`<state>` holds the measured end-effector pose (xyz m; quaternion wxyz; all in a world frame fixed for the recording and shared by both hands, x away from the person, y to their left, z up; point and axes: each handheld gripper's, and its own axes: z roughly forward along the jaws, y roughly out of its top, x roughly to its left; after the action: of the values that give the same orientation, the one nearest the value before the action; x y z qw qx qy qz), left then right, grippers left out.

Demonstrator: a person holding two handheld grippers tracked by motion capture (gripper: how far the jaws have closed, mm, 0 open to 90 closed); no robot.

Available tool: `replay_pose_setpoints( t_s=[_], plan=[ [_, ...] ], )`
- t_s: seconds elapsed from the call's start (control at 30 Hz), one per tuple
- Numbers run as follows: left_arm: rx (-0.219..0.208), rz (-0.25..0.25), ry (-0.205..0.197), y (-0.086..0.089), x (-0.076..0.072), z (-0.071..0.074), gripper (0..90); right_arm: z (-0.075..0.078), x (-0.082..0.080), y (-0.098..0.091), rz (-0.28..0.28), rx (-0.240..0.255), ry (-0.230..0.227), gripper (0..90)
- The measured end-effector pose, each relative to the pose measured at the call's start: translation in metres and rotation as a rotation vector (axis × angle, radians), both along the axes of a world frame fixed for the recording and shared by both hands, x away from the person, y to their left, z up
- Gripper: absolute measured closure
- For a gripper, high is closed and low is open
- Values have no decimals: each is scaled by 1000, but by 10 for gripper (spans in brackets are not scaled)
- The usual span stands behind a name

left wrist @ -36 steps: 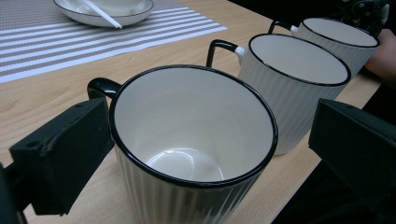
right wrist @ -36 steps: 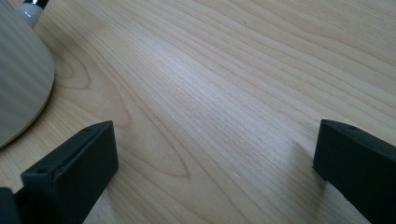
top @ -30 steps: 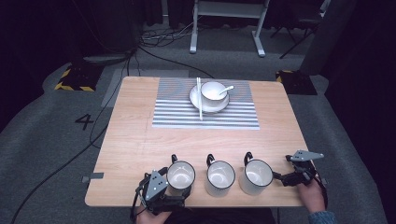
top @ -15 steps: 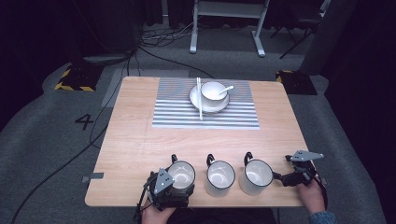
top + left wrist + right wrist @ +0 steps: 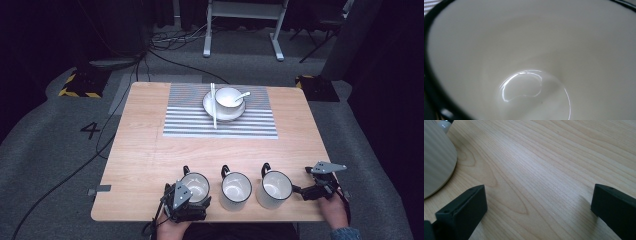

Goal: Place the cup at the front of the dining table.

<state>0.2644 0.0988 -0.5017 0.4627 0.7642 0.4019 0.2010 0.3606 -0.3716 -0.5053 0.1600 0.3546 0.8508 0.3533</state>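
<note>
Left gripper (image 5: 187, 201) sits right at the near side of the left mug (image 5: 196, 184), at the table's front edge, and its own camera stares straight down into that mug's glossy cream interior (image 5: 534, 62), dark rim arcing past on the left. Are the jaws pinching the near wall? I cannot tell; they are hidden in both views.

Over to the right gripper (image 5: 537, 202): jaws wide apart, nothing between them but bare wood grain, with the pale side of the right mug (image 5: 436, 157) curving in at the frame's left. From above it hovers just beside that right mug (image 5: 274, 187), apart from it.

Moving outward, 3 mugs stand in a row along the near edge, the middle mug (image 5: 235, 188) between the other 2, all upright, handles pointing away from the person. Farther off, a striped placemat (image 5: 175, 120) carries a plate (image 5: 207, 102) with a bowl (image 5: 229, 97), a spoon (image 5: 243, 94) resting in it, and chopsticks (image 5: 213, 107) laid across the plate's left side.

Handling-wise, these mugs look like enamel or glazed ceramic: rigid, slick, likely chippable. My read is that a rim-wall pinch works but could slip or tilt; the handle, on the far side, seems the more secure hold.
</note>
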Motion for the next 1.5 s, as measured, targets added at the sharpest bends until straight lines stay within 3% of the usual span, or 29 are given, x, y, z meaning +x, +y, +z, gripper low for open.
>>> replay_pose_setpoints(
  t_s=[0.33, 0.7, 1.17, 1.27, 1.3, 1.4, 1.43, 1.5],
  plan=[
    [13, 9, -6, -1, -1, 1, 35, 0, 0, 0, -3, 1, -1, 5],
    [16, -1, 28, -2, 3, 8, 37, 0, 0, 0, 0, 3, 1, 6],
    [31, -41, 28, 4, 1, 36, 37, 0, 1, 1, 0, 3, 9, 1],
    [2, -33, 41, 8, 1, 41, 37, 0, 1, 1, 1, 2, 4, 1],
    [-45, -36, 61, 12, 4, 45, 37, 0, 1, 1, 0, 2, 4, 1],
    [-53, -24, 53, 14, 5, 49, 37, 0, 1, 1, 0, 1, 4, 1],
    [-32, -13, 37, 15, 7, 54, 37, 0, 1, 1, 0, 2, 5, 1],
    [-31, -13, 35, 15, 8, 56, 37, 0, 1, 1, 0, 1, 5, 1]
  ],
)
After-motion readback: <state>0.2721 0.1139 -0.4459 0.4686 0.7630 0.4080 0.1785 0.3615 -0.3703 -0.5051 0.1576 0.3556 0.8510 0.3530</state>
